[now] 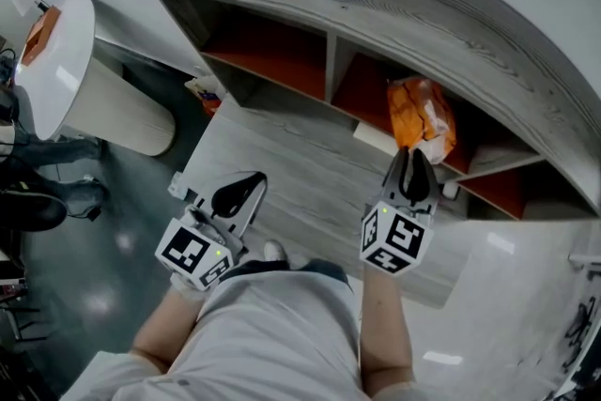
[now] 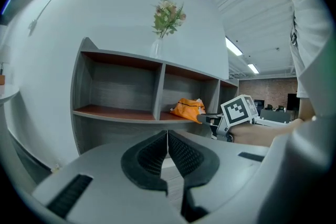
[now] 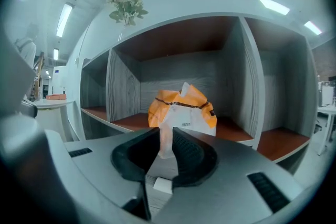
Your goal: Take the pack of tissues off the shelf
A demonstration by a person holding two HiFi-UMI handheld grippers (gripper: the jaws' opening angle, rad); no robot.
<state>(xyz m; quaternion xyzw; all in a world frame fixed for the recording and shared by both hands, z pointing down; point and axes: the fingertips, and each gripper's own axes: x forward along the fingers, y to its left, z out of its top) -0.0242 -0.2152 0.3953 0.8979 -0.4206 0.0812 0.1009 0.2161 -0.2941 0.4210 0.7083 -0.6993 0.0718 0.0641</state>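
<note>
Grey shelf unit (image 1: 488,38): the orange pack of tissues (image 3: 184,107) stands in its middle compartment. The right gripper (image 3: 167,135) has its fingers pinching the pack's lower edge; the left gripper (image 2: 167,138) has its fingers together, empty. Next, probably a steady pull outward.

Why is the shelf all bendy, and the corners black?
Head view: the wide lens bows the shelf into an arc. Left gripper view: its round lens leaves black corners. Right gripper view: the ceiling light glares white; the tissue pack looks sharp.
</note>
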